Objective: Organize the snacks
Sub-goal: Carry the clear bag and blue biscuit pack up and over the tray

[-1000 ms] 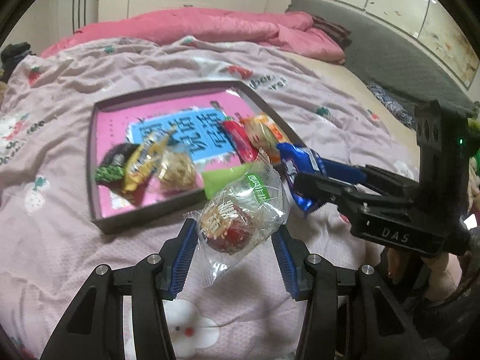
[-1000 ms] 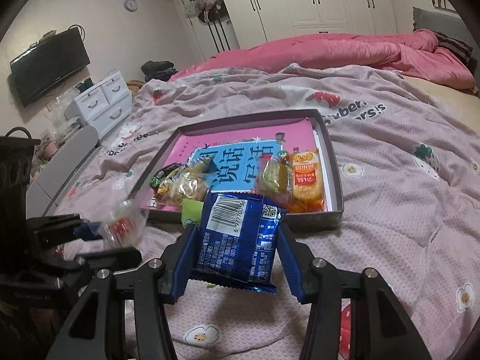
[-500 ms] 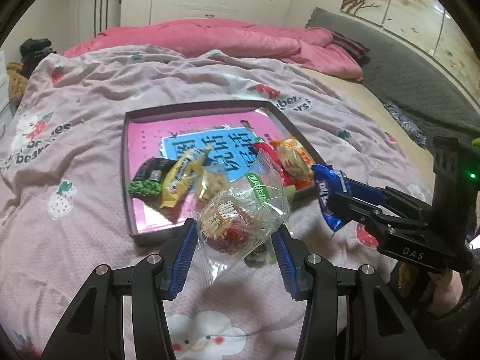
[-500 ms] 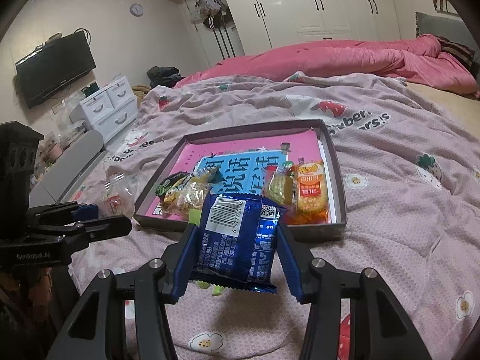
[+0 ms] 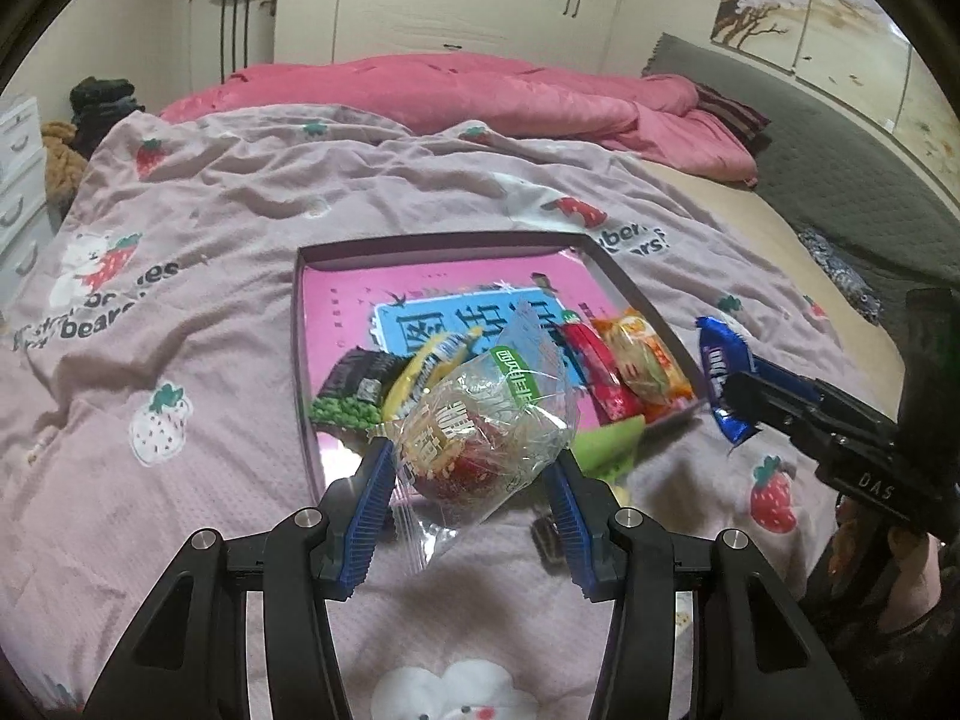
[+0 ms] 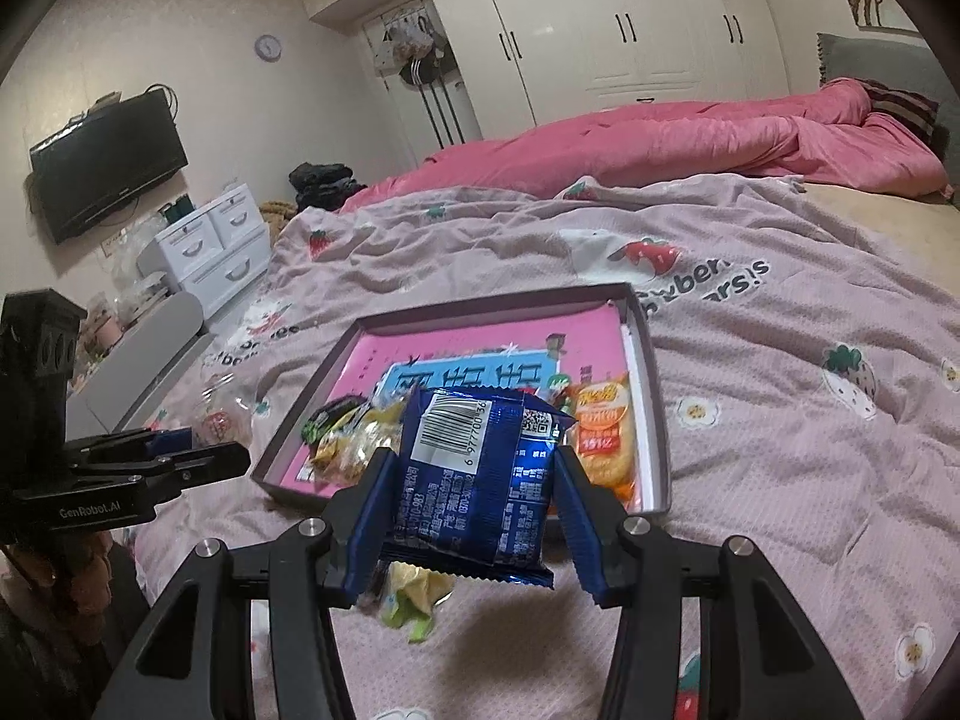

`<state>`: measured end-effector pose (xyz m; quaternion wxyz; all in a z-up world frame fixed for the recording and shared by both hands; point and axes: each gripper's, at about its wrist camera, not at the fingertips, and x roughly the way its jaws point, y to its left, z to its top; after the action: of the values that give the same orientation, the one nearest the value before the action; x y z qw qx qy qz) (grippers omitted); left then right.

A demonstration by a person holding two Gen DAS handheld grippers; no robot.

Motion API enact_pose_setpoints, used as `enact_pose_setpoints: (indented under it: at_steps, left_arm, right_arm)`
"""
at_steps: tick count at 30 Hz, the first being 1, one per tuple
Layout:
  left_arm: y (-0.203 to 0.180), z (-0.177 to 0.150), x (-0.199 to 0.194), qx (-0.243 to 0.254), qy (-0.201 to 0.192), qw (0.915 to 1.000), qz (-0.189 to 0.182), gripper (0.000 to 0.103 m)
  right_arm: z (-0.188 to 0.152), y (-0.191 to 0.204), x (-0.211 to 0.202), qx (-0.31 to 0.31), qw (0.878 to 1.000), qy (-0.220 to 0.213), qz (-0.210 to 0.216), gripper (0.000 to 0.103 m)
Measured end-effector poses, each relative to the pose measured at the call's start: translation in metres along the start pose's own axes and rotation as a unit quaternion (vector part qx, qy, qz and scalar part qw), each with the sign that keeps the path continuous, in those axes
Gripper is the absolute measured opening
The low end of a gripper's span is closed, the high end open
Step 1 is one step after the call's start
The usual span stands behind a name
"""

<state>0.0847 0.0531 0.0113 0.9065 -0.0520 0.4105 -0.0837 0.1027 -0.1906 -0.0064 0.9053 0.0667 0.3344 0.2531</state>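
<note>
Snacks are split between the two grippers and a shallow tray (image 5: 303,360) lying on the strawberry-print bedspread (image 5: 198,276). The clear packet (image 5: 480,432) with a red-and-cream sweet inside sits clamped between the blue pads of the left gripper (image 5: 474,468), held above the bedspread just in front of the tray's near edge. Compared with a second ago, the left wrist view has swung: the tray now lies more centred and further along the bed, and the white drawers at the left edge have come into sight, while the packet sits in the jaws exactly as before. The packet's long axis runs diagonally, its green-labelled sealed end up and toward the tray, its clear tail hanging down toward the camera.

The blue packet (image 6: 480,468) is gripped at both sides by the right gripper (image 6: 474,498), as it was a second ago. It stands upright, barcode end at the top, long axis vertical, back face toward the camera, just short of the tray's near rim.

Inside the tray, on a pink book cover (image 5: 420,288), lie a black-and-green packet (image 5: 351,393), a yellow packet (image 5: 420,369), a red stick packet (image 5: 600,375) and an orange packet (image 6: 603,438). A green wrapper (image 5: 606,444) lies on the bedspread outside the near rim. A pink quilt (image 5: 480,96) is heaped beyond.
</note>
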Motion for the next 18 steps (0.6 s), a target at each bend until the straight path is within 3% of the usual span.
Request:
enact_pose_setpoints:
  at_steps: [18]
  left_arm:
    - [0.023, 0.015, 0.032, -0.005, -0.002, 0.9981, 0.062, 0.052]
  right_arm:
    - [0.021, 0.003, 0.021, -0.013, 1.000, -0.015, 0.020, 0.052]
